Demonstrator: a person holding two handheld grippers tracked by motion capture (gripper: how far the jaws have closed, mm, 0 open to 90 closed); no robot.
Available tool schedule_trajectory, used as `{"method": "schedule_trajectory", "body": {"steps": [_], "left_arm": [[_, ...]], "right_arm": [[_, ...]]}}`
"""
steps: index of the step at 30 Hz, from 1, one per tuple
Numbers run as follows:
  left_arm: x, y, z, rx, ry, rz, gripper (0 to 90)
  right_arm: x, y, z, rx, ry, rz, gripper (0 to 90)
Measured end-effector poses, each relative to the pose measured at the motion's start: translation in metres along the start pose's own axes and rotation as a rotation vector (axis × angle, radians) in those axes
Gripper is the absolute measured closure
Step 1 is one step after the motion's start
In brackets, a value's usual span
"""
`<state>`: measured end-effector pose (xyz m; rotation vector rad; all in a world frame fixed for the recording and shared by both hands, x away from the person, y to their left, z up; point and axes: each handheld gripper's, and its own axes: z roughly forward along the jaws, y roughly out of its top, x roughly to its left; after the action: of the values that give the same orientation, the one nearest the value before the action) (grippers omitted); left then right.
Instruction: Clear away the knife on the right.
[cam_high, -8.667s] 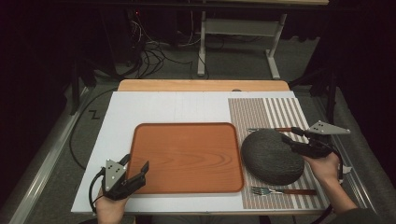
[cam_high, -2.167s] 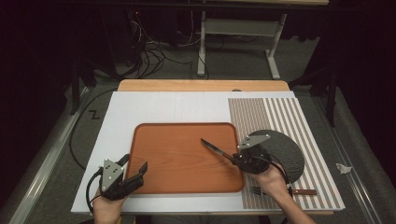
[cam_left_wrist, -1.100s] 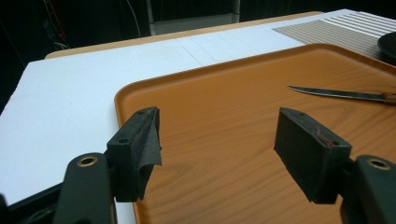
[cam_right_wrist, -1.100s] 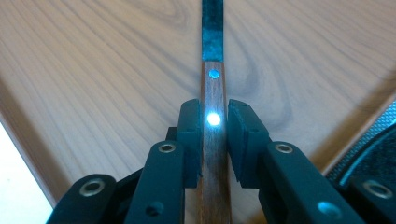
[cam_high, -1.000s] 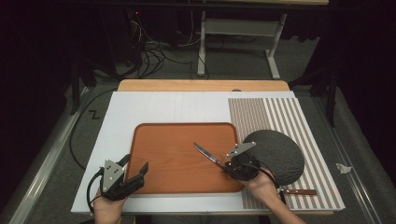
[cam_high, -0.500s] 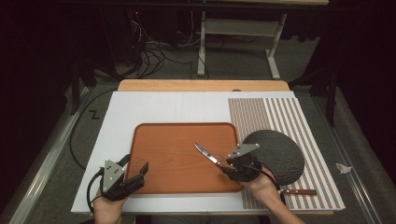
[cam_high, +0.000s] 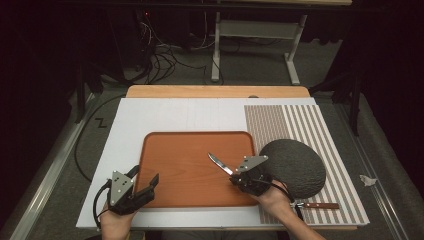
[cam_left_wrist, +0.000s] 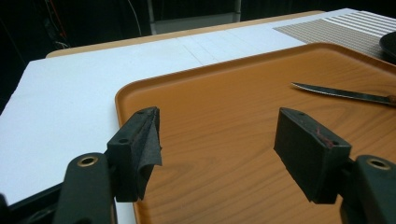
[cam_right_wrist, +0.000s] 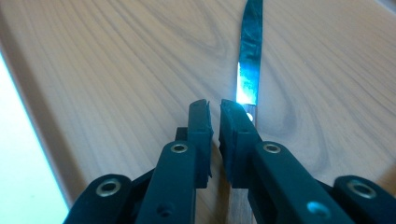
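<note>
A knife (cam_high: 219, 163) with a steel blade lies on the orange wood-grain tray (cam_high: 180, 150), tip toward the far left. My right gripper (cam_high: 234, 176) sits low over its handle end, and its jaws have just been closing. In the right gripper view the pads (cam_right_wrist: 201, 121) stand almost together with nothing seen between them. The knife (cam_right_wrist: 248, 70) lies on the tray, its handle running under the right-hand jaw. My left gripper (cam_high: 145, 176) rests open at the tray's front left corner, and the left gripper view has nothing between its jaws (cam_left_wrist: 217, 140), with the knife (cam_left_wrist: 341, 92) farther off.
A dark round plate (cam_high: 295, 167) lies on the striped placemat (cam_high: 300, 120) right of the tray. A brown-handled fork (cam_high: 320, 205) lies near the mat's front edge, partly hidden by the right hand. The white board (cam_high: 175, 120) spreads left of and behind the tray.
Since the oldest frame the right gripper has come from right of the plate to the tray, bringing the knife. Over the last second it barely shifted. The left gripper stayed put.
</note>
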<state>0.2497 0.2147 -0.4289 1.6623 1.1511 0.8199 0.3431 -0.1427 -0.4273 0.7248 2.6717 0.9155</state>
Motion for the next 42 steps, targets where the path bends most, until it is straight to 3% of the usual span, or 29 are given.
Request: {"method": "schedule_trajectory", "body": {"steps": [23, 42], "left_arm": [[0.0, 0.0, 0.0, 0.002, -0.001, 0.002, 31.5], [0.0, 0.0, 0.0, -0.001, 0.001, -0.001, 31.5]], "right_arm": [[-0.017, -0.004, 0.005, 0.026, -0.052, 0.035, 85.5], [-0.029, -0.007, 0.004, 0.023, -0.061, 0.074, 85.6]]}}
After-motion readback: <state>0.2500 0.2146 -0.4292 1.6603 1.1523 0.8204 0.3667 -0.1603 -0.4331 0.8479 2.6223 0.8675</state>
